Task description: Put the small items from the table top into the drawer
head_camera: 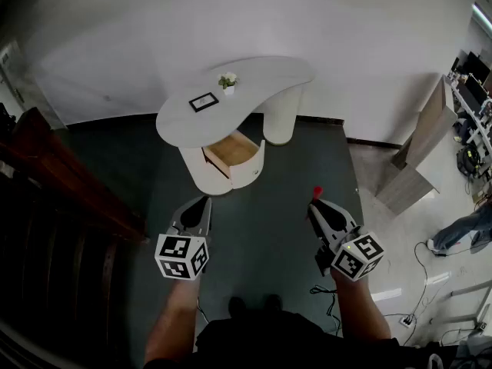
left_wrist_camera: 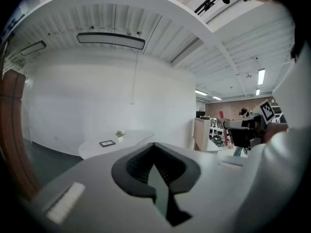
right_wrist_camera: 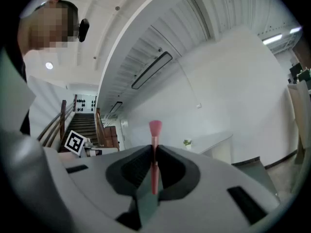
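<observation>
A slim pink-red stick with a flared tip (right_wrist_camera: 155, 128) is pinched in the right hand-held gripper (right_wrist_camera: 154, 153), likely bound for the open wood-lined drawer (head_camera: 231, 152) at twelve o'clock. The left hand-held gripper (left_wrist_camera: 155, 154) has its jaws together, empty. A small black frame (head_camera: 204, 101) and a tiny potted plant (head_camera: 227, 81) sit on the white curved worktop (head_camera: 269, 75).

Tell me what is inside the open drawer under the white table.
The drawer shows only its bare wooden bottom in the head view; its back end is covered by the table top.
</observation>
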`<state>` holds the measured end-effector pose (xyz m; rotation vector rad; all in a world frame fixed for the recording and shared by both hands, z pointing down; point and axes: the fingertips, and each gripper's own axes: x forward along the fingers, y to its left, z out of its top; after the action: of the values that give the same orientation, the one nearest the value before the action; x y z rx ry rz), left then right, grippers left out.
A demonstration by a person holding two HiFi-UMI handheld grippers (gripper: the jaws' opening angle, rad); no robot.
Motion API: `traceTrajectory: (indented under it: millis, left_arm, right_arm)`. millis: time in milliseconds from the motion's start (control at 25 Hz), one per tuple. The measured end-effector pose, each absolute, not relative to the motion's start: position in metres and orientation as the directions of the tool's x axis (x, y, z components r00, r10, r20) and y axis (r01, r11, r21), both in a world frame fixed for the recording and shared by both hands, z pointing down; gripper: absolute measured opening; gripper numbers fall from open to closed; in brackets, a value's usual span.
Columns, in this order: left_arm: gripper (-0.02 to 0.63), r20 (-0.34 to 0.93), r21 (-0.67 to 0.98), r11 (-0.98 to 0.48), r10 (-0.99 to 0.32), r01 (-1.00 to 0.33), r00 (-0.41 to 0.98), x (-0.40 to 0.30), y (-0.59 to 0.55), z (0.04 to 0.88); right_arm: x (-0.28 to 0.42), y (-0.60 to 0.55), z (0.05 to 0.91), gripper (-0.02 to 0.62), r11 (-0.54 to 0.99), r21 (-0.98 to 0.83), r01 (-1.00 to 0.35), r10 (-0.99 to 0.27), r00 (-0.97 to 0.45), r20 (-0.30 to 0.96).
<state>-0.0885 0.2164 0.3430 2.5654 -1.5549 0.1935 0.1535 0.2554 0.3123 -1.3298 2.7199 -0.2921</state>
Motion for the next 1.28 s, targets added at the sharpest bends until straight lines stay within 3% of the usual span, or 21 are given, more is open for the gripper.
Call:
traceTrajectory:
  millis: [760,1280]
  left_arm:
    - [0.011,0.182,0.031,-0.454,-0.873,-0.89,0.452,-0.045,0.23,0.337]
    - [0.011,0.169,0.045,-0.453,-0.875,-0.89,0.454,-0.027,0.226,0.342]
  right_arm:
    - [0.185,0.275,0.298,0.054,0.687,-0.193,-0.7,-0.721,-0.691,-0.061]
    - [0.211,0.265,0.31,0.054,0.66,-0.248,-0.709,-0.74,-0.671,-0.05]
